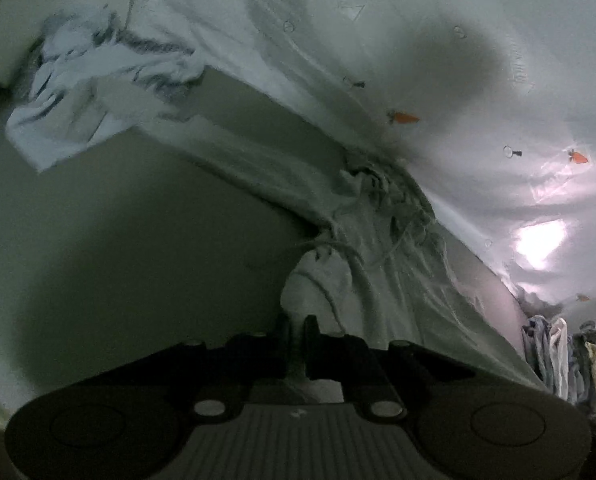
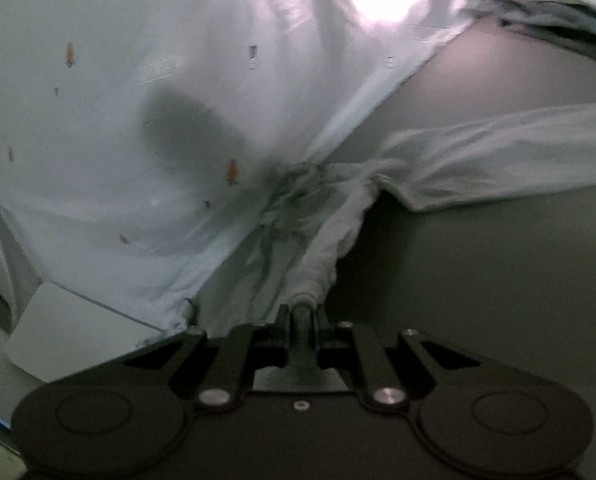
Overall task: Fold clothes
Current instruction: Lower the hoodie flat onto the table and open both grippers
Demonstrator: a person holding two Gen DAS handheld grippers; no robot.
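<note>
A pale garment hangs stretched between my two tongs, lifted off a carrot-print sheet. My left tongs are pinched shut on one bunched edge; my right tongs grip another rolled edge. More crumpled clothes lie beyond, on the sheet's edge.

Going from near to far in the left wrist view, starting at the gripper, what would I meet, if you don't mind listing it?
Left gripper, shut on a bunched fold of the pale garment → carrot-print sheet beneath and beyond it → crumpled blue-and-white cloth at the far left.
</note>
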